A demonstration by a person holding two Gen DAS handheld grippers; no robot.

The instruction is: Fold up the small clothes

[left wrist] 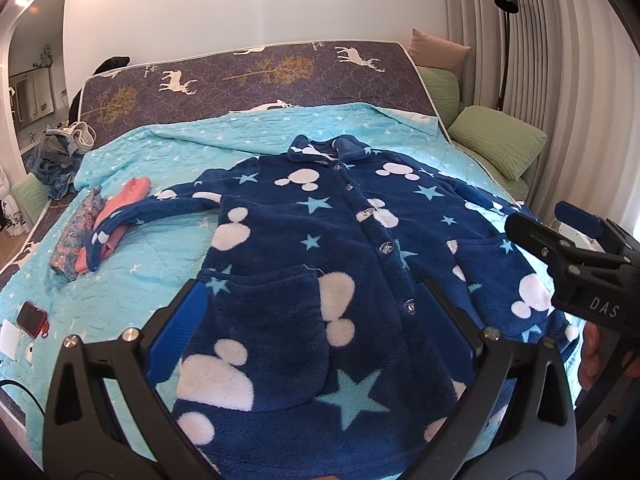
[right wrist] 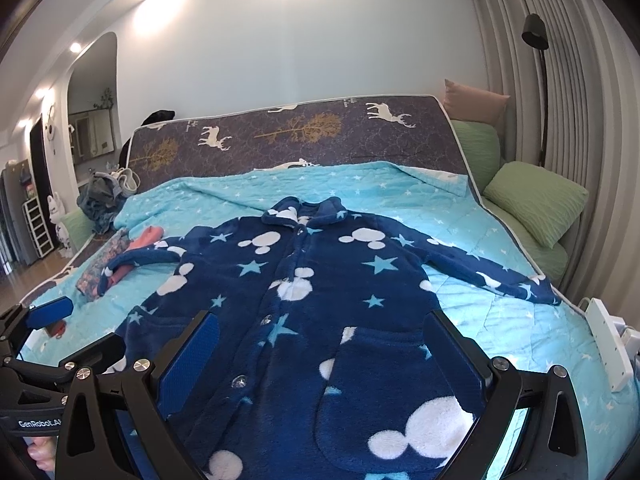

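A navy fleece robe [left wrist: 320, 248] [right wrist: 320, 292] with white mouse heads and light blue stars lies flat, buttoned, collar away from me, both sleeves spread out. My left gripper [left wrist: 316, 304] hovers open over the robe's lower left pocket and hem. My right gripper [right wrist: 324, 332] hovers open over the lower right pocket. Nothing sits between either pair of blue pads. The right gripper [left wrist: 560, 224] also shows at the right edge of the left wrist view, and the left gripper [right wrist: 68, 324] at the left edge of the right wrist view.
The robe rests on a turquoise star quilt [left wrist: 168, 248] [right wrist: 500, 300] over a deer-print mattress [left wrist: 248, 76]. Folded pink and floral clothes [left wrist: 100, 228] lie under the left sleeve cuff. A phone [left wrist: 32, 318], a heap of clothes [left wrist: 60, 156], green pillows [right wrist: 536, 200] and a power strip [right wrist: 608, 340] border the bed.
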